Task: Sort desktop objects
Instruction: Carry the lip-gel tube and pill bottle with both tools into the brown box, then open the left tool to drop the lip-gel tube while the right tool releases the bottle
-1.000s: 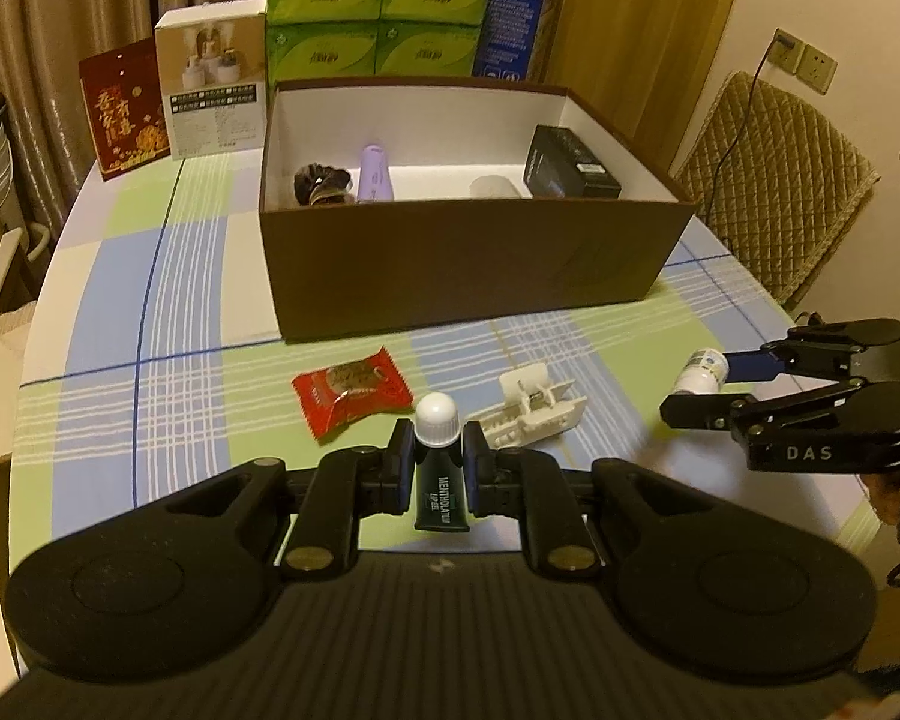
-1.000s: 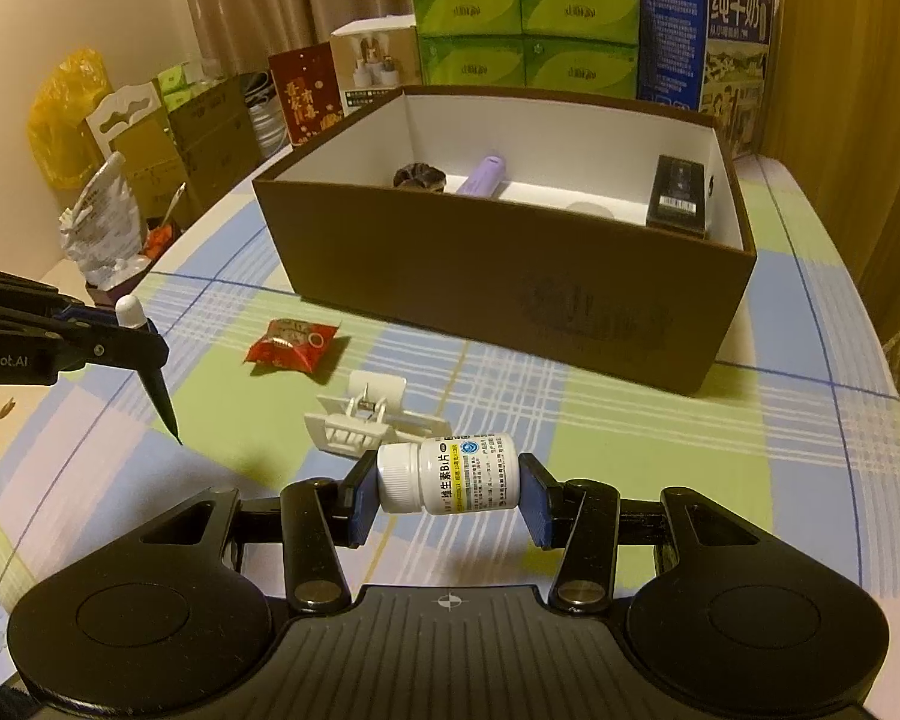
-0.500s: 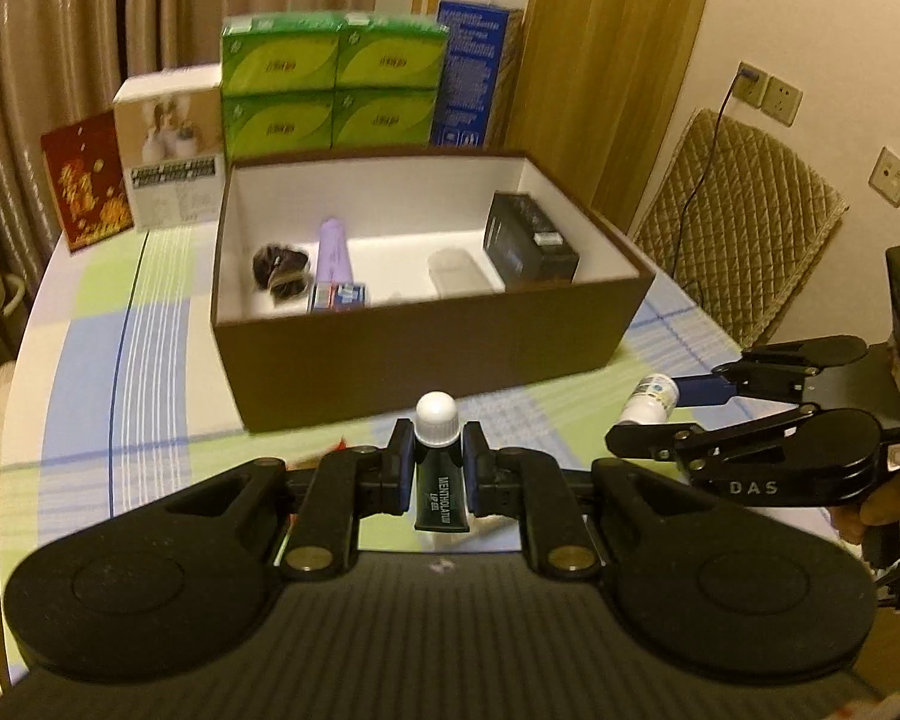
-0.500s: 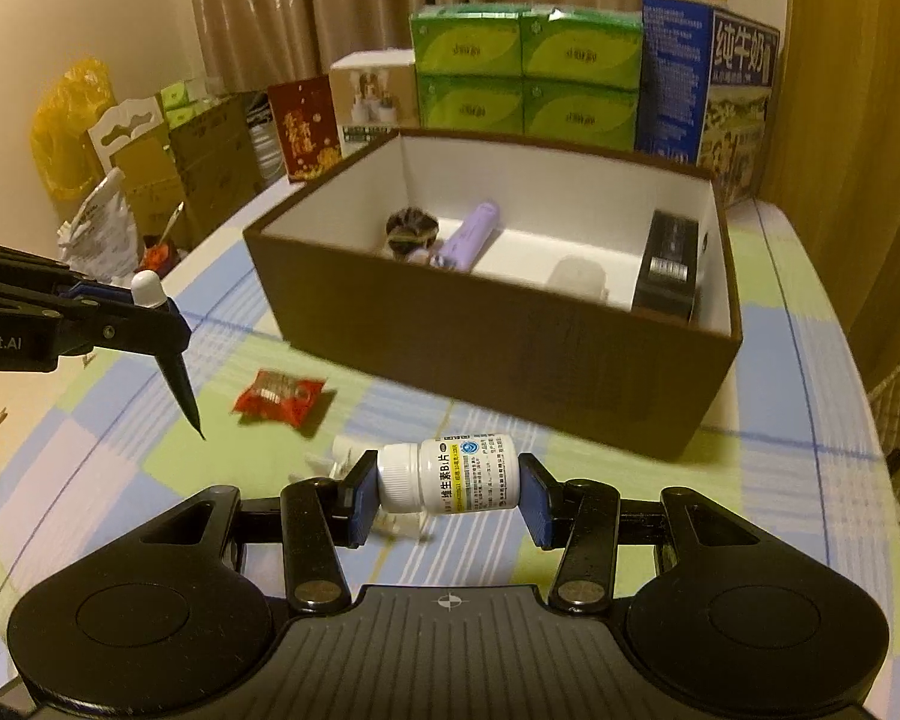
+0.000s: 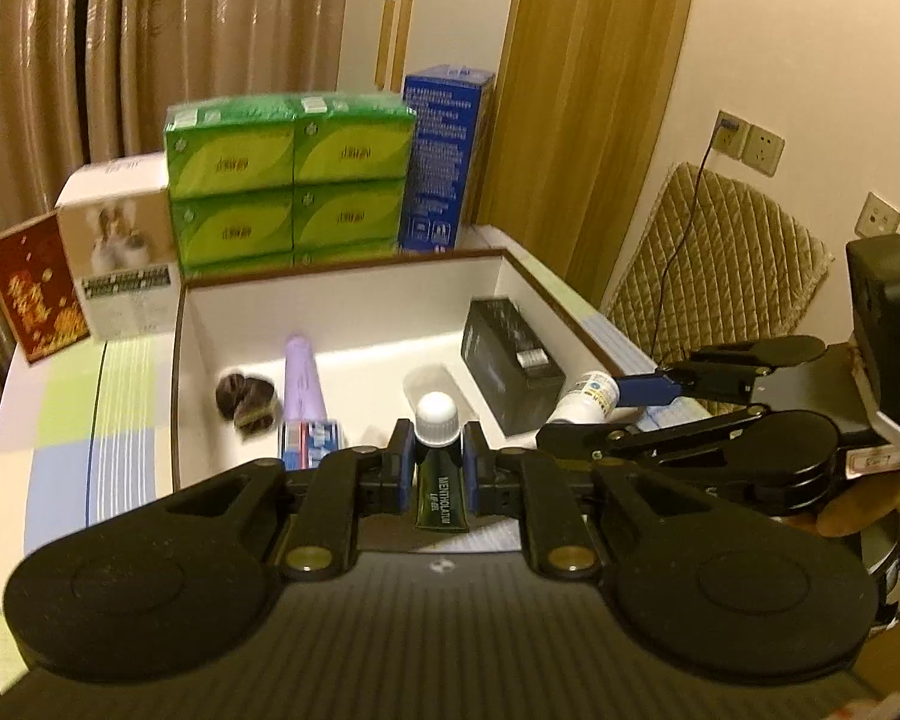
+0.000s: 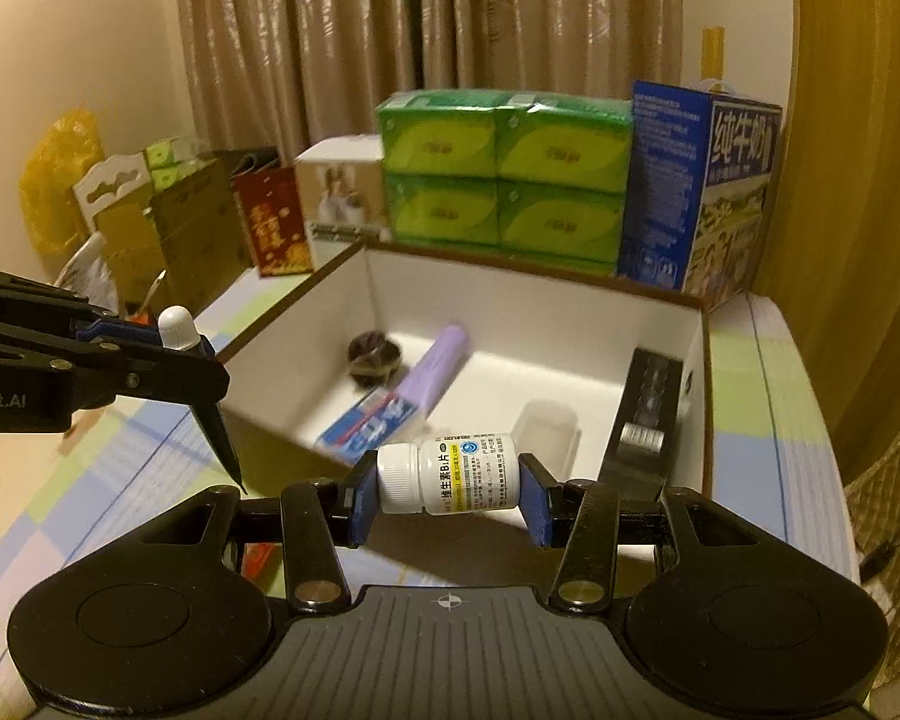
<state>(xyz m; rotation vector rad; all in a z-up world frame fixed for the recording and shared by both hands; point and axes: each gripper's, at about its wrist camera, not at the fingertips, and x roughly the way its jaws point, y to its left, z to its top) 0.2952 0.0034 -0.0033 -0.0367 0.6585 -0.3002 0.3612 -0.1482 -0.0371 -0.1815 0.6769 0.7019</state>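
- brown box (image 6: 705,396) holds five things: dark hair tie (image 6: 375,357), purple tube (image 6: 441,363), toothpaste box (image 6: 369,426), clear case (image 6: 546,423), black box (image 6: 645,420).
- left gripper (image 5: 438,459) clamps one lip gel tube (image 5: 441,483) over the brown box.
- right gripper (image 6: 447,495) pinches one white pill bottle (image 6: 450,474) there too.

Change record, last second:
- Your left tool (image 5: 438,468), with the lip gel tube (image 5: 441,480), now hangs over the near wall of the brown box (image 5: 354,276); earlier it sat over the open tabletop (image 5: 60,420).
- Your right tool (image 6: 448,501), with the pill bottle (image 6: 450,474), likewise moves up to the box.
- The red snack packet and white clip drop out of the left view.
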